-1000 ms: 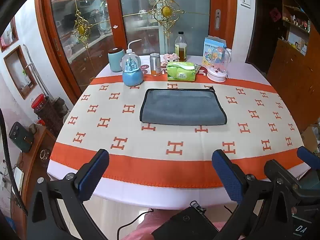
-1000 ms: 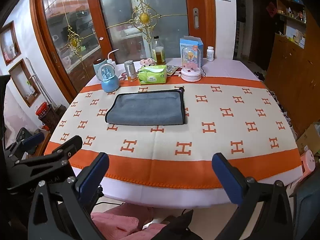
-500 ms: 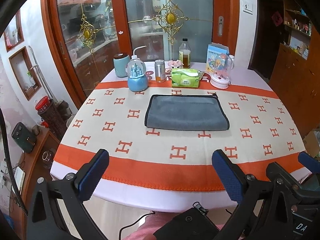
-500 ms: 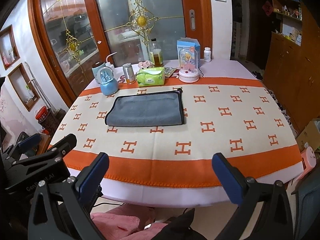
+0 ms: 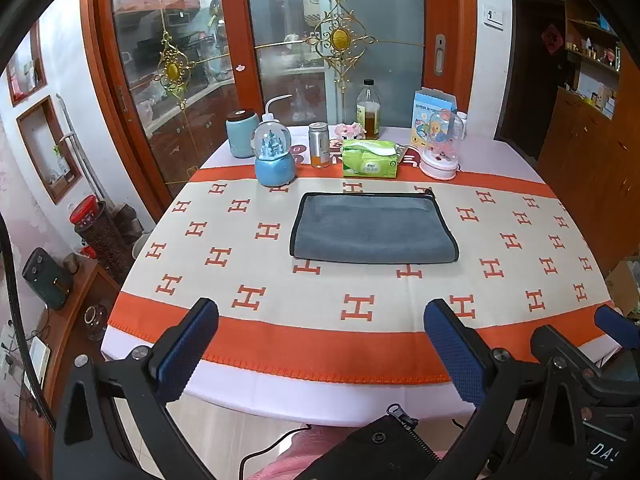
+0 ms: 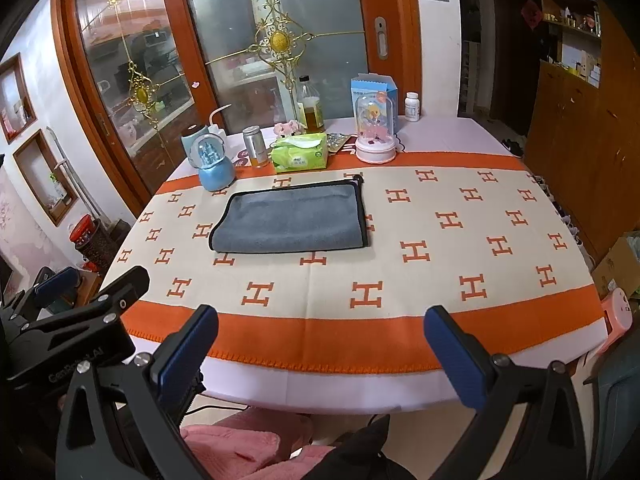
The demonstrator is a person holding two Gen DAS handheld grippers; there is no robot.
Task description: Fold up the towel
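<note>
While both claws hang back off the near edge of the desk [image 5: 360,396], a grey towel [image 5: 374,229] lies flat on the patterned cloth, well apart from either tool. The towel sits in the far middle of the desk, just in front of a green tissue pack [image 5: 370,159] and near a blue snow globe [image 5: 275,159]. Its shape is a long rectangle with black trim along the far and side edges and a soft, rounded near edge, which suggests at least one fold is already in place; from this distance the number of layers cannot be told for sure. The left claw [image 5: 320,346] stands wide open with nothing between its blue pads, and the right claw [image 6: 320,346] is likewise spread wide and empty. Neither touches the cloth or the towel. Judged from how things lie, the job appears partly or perhaps wholly done: the towel looks neat and squared, with no loose corner lifted. If another fold is wanted, it would likely bring one short end across to the other, and that would call for both claws to reach well forward over the orange border. Bottles, a can [image 6: 256,146] and a domed ornament [image 6: 375,130] crowd the far edge behind the towel, close enough to be knocked by a careless reach.
</note>
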